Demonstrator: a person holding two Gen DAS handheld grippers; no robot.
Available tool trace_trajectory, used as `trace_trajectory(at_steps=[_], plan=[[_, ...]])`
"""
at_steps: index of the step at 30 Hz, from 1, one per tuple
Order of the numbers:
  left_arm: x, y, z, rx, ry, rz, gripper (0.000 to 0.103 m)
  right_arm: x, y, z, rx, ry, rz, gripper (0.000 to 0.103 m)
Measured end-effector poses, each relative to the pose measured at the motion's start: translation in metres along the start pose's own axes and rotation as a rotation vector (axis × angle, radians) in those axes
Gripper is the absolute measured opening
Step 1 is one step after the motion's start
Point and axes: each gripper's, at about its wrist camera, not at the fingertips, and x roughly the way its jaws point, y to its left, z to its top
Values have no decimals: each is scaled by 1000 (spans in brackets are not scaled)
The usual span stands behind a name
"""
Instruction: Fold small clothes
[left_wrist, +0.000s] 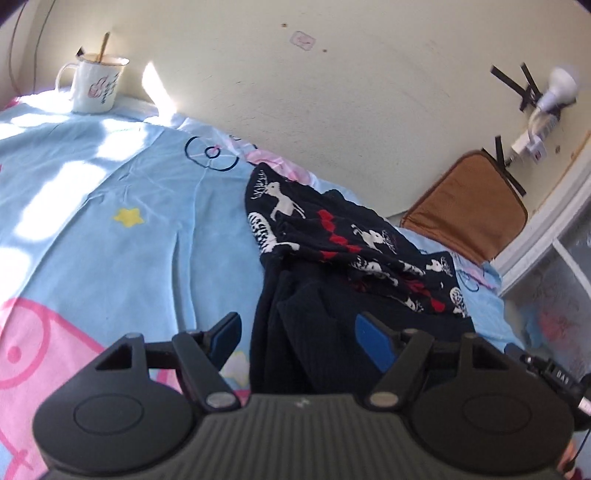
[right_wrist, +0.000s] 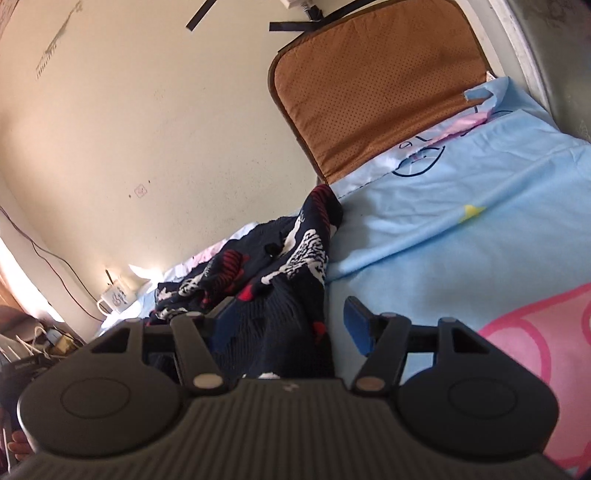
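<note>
My left hand-held gripper (left_wrist: 299, 334) released, jaws apart over dark reindeer-pattern sweater (left_wrist: 351, 251). My right hand-held gripper (right_wrist: 291, 319) likewise released. Sweater lies bunched on blue bed sheet (left_wrist: 110, 221), near wall.

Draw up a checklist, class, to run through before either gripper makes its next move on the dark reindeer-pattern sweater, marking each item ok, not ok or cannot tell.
1. Left gripper free of cloth: ok; jaws apart, pads not pressing the reindeer-pattern sweater.
2. Right gripper free of cloth: ok; jaws apart, knit lying between them unpinched.
3. Sweater folded flat: not ok; it lies bunched and rumpled.
4. Bare blue bedsheet beside the sweater for folding: ok.
5. Enamel mug clear of the work: ok; it stands at the far edge by the wall.
6. Sleeves and hem located: cannot tell; hidden in the folds.
</note>
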Motion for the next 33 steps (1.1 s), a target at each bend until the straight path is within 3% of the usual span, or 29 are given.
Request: trace_trajectory(at_steps=[3,4,5,6,10,12,15,17,19,20,22,24,26,31,33], plan=[[11,-17,-5,102,-2,42,63,14,15,-1,-132,33,-25,62],[15,-22,-7,131,-3,66,54,20,18,-3,-165,55,-29,40],[21,-26,-8,160,0,86,22,29,20,-5,-192,88,-46,9],[27,-31,-9,196,8,112,6,32,20,-7,-196,79,-63,8],[34,-42,-6,274,-84,200,6,26,11,-4,-149,-38,-150,8],[38,-42,0,274,-127,234,6,27,4,-6,-119,-47,-199,8],[61,-35,5,256,-72,281,11,30,6,-6,-107,-15,-222,10],[65,-33,1,267,-63,287,15,27,12,-4,-123,-9,-238,22],[55,-32,-3,266,-70,268,33,16,19,-2,-124,-57,-236,31],[49,-29,-5,252,-78,254,48,11,26,0,-130,-84,-206,32],[33,-20,-10,210,-95,218,50,10,44,4,-170,-82,-113,32],[18,-9,-15,158,-93,181,50,24,73,5,-249,-2,24,37],[4,0,-22,122,-89,152,50,47,103,2,-341,102,133,51],[-19,15,-38,56,-53,73,50,109,143,-19,-497,277,143,55],[-20,17,-40,42,-41,52,45,123,148,-29,-523,326,140,40]])
